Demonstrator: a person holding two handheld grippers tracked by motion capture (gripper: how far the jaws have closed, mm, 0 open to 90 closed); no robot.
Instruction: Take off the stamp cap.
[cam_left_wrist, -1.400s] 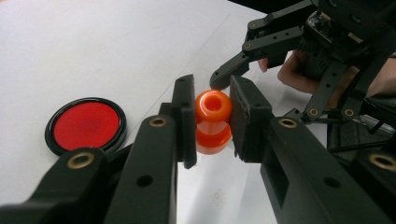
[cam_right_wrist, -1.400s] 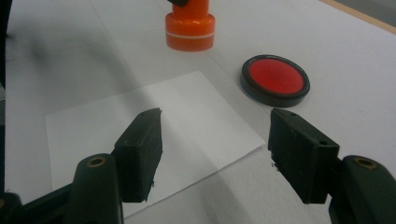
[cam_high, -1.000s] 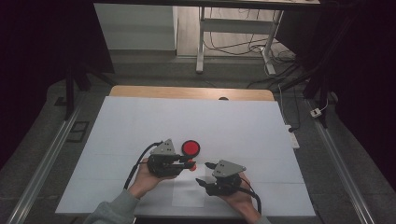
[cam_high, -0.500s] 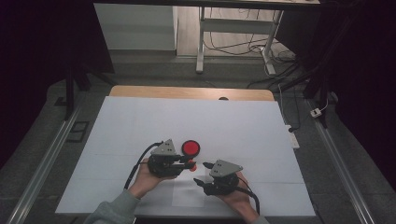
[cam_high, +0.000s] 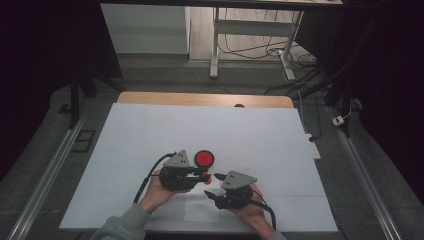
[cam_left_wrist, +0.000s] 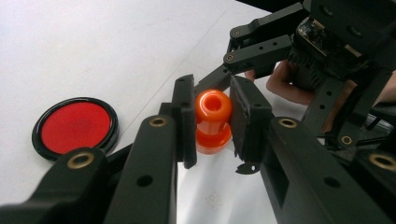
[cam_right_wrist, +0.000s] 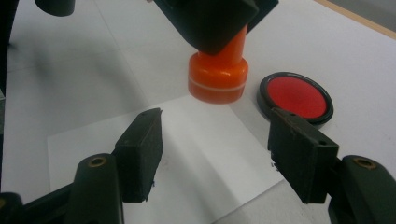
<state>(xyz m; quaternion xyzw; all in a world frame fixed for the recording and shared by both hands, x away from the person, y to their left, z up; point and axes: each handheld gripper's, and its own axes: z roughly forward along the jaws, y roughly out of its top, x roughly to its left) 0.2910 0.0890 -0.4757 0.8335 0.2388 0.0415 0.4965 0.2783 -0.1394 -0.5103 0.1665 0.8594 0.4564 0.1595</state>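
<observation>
Your left tongs (cam_high: 204, 175) pinch the orange stamp (cam_left_wrist: 213, 122) by its narrow neck, long axis upright, its wide base just over the near corner of the white paper sheet (cam_right_wrist: 187, 154); the red ink pad (cam_high: 204, 158) lies just beyond them on the desk (cam_high: 260, 135). Your right tongs (cam_right_wrist: 212, 156) stand spread and empty, the stamp straight ahead of their tips. No writing can be read.

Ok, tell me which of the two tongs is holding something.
The left tongs: they are shut on the orange stamp, pads on its neck. The right tongs stand open over the paper, gripping nothing.
</observation>
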